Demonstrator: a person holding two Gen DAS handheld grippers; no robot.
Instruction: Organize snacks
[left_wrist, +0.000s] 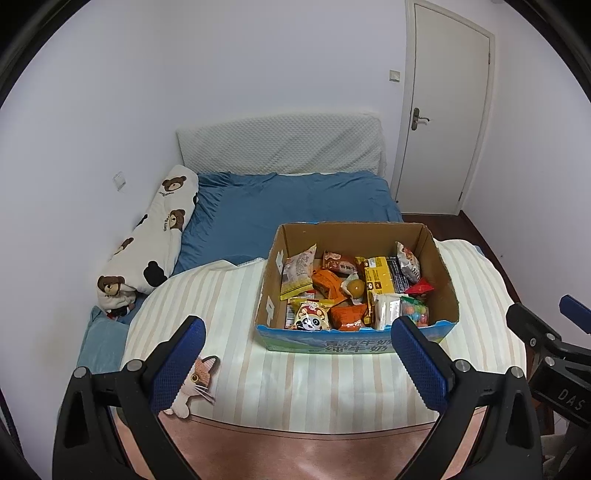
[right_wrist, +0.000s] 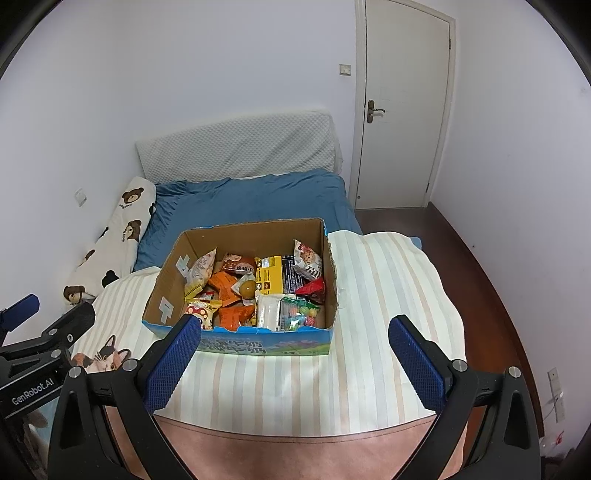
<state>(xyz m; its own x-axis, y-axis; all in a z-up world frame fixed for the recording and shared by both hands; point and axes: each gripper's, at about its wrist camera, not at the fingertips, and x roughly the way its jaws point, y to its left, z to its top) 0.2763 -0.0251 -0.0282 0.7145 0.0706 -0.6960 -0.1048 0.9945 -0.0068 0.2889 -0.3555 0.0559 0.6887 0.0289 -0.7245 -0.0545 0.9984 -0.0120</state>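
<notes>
Cardboard forms the box (left_wrist: 356, 236), which is set on the striped blanket (left_wrist: 229, 295) just ahead of both grippers, with all visible snacks (left_wrist: 354, 291) heaped inside. The left gripper (left_wrist: 297, 360) and right gripper (right_wrist: 295, 360) are held spread wide and empty. This arrangement fits either packets gathered in or sorting yet to follow, so no particular move can be prescribed.

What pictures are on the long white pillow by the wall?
Brown teddy bears on the long white pillow. The left wrist view shows them best.

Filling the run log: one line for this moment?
left gripper open | right gripper open | both empty | brown cardboard box of snack packets on striped blanket
</notes>
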